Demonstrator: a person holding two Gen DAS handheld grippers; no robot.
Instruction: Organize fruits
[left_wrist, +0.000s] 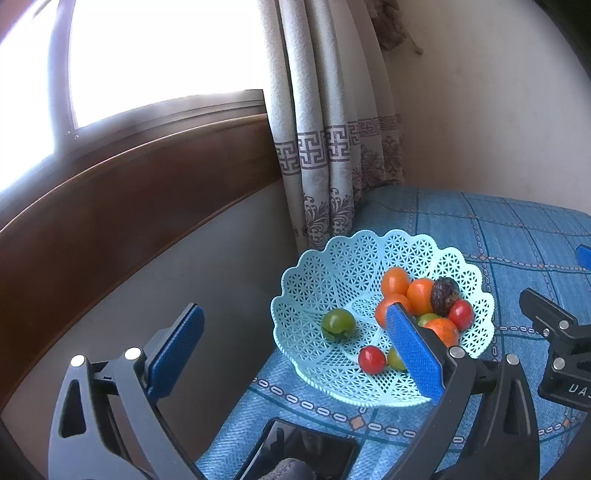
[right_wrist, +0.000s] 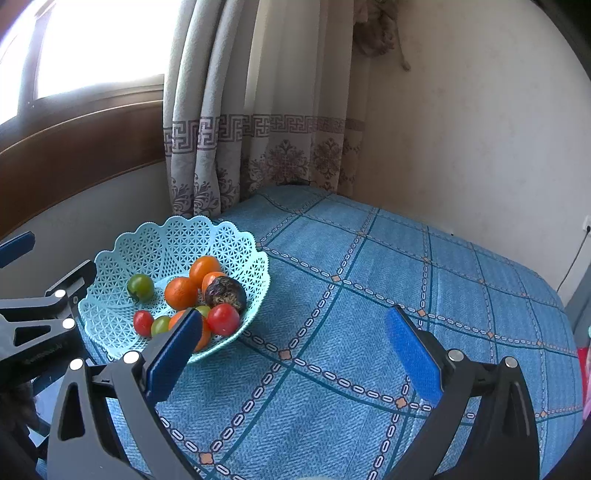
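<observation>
Both claws gape wide, nothing between the pads. Left gripper (left_wrist: 295, 354) hovers at the table's left edge, its right pad in front of the basket's near rim; contact with the basket cannot be judged. Right gripper (right_wrist: 291, 354) hangs over bare tablecloth (right_wrist: 369, 295), its left pad overlapping the basket's near-right rim in view.

Basket (left_wrist: 332, 258): pale turquoise plastic lattice, scalloped rim, sitting on the blue checked cloth near the curtain (right_wrist: 221, 147) corner. Contents:
- four small orange fruits clustered on the right side, one example (right_wrist: 181, 293)
- dark wrinkled fruit (right_wrist: 226, 291) resting against the oranges
- red cherry tomato (right_wrist: 223, 319) at the right rim, just below the dark fruit
- second red tomato (right_wrist: 143, 322) near the front
- large green fruit (right_wrist: 140, 287) alone on the left, apart from the cluster
- two smaller green ones, one beside the front tomato (right_wrist: 160, 325), one tucked among the oranges.

Black phone (left_wrist: 295, 454) lies on the cloth below the basket in the left view.
</observation>
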